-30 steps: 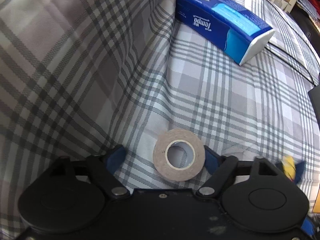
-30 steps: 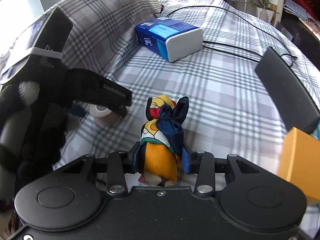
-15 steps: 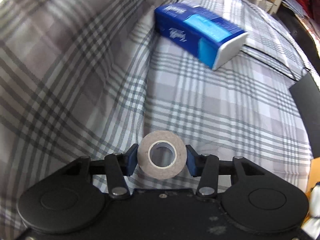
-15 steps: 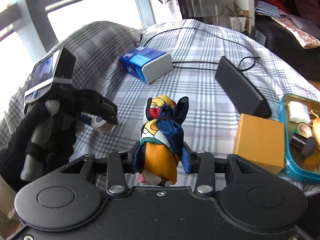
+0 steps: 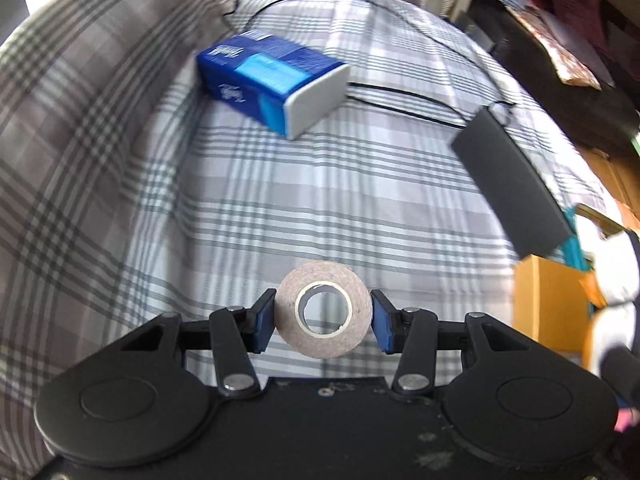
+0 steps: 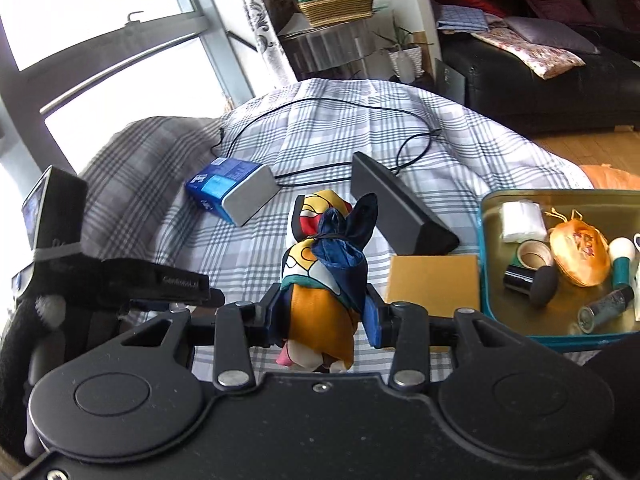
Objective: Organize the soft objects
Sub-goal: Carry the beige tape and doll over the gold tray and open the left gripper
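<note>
Tape first, through the left wrist camera: our left gripper (image 5: pixel 323 320) is clenched on the tape roll (image 5: pixel 323 314), its blue pads pressing the rim on either side. A second ago those jaws stood wide with the roll lying flat on the plaid bedspread (image 5: pixel 320 208); now the roll hangs clear of the cloth, carried. Its open core faces up toward the camera, so the roll's axis runs roughly along our line of sight and its flat faces lie across the fingers. That pickup, we judge, frees the roll for sorting. Beyond it the blue tissue box (image 5: pixel 272 80) lies against the pillow, with the black bar-shaped case (image 5: pixel 512 184) to the right.

Through the right wrist camera, our right gripper (image 6: pixel 322 314) grasps the colourful cloth bundle (image 6: pixel 326 272), as it did a second ago, though the view has swung and the teal tray (image 6: pixel 486 240) now shows at the right, already holding small items. The bundle's long axis runs forward along the fingers, knotted blue end pointing away from us, orange end back between the pads. An orange box (image 6: pixel 434 280) sits just beside the tray. We judge the tray is the likely destination.
</note>
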